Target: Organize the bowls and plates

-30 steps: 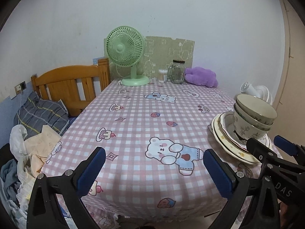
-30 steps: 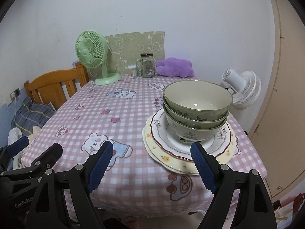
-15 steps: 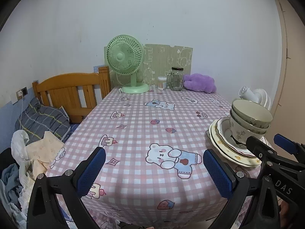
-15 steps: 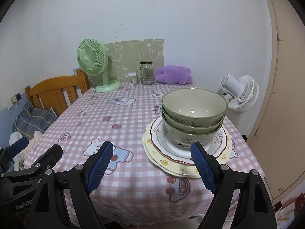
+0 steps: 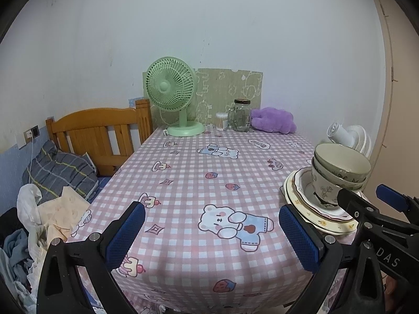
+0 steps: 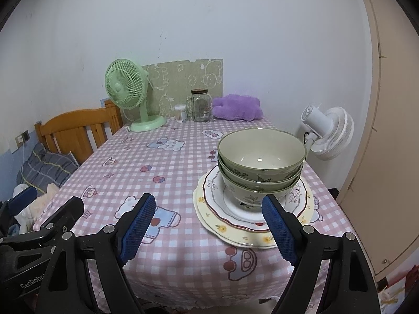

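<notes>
Hovering wide open and empty, the left gripper and right gripper face stacked bowls on plates on the counter.

Glossy glazed ceramic bowls and plates sit on matt checked cloth. The jar looks like clear glass, the headboard varnished wood, the purple toy plush.

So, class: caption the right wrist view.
Open right hand-held gripper faces bowls stacked on plates.
</notes>
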Tool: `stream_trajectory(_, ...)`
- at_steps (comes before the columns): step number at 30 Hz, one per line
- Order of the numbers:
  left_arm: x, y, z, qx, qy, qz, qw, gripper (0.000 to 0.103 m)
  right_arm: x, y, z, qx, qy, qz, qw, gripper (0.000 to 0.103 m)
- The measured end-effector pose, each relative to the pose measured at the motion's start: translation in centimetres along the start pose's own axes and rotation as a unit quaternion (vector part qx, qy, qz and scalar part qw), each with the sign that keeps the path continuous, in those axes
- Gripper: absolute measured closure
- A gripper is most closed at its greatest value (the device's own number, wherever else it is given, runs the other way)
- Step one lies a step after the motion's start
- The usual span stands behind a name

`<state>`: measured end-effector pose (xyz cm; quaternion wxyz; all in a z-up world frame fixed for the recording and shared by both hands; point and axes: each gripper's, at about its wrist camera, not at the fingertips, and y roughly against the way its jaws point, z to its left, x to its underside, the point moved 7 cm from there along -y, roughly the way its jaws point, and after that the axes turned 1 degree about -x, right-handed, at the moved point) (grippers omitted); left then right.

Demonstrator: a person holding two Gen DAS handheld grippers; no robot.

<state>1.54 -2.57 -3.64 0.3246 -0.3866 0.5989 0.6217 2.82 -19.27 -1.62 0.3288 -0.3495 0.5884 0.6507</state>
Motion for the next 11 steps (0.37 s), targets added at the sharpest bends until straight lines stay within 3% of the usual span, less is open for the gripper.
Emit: stream_trajectory(11, -0.39, 0.38, 0.03, -0.002, 0.007, -0.007, 0.9999, 0.000, -0.66, 0.41, 0.05, -0.001, 0.005, -0.010, 1.000, 0.017)
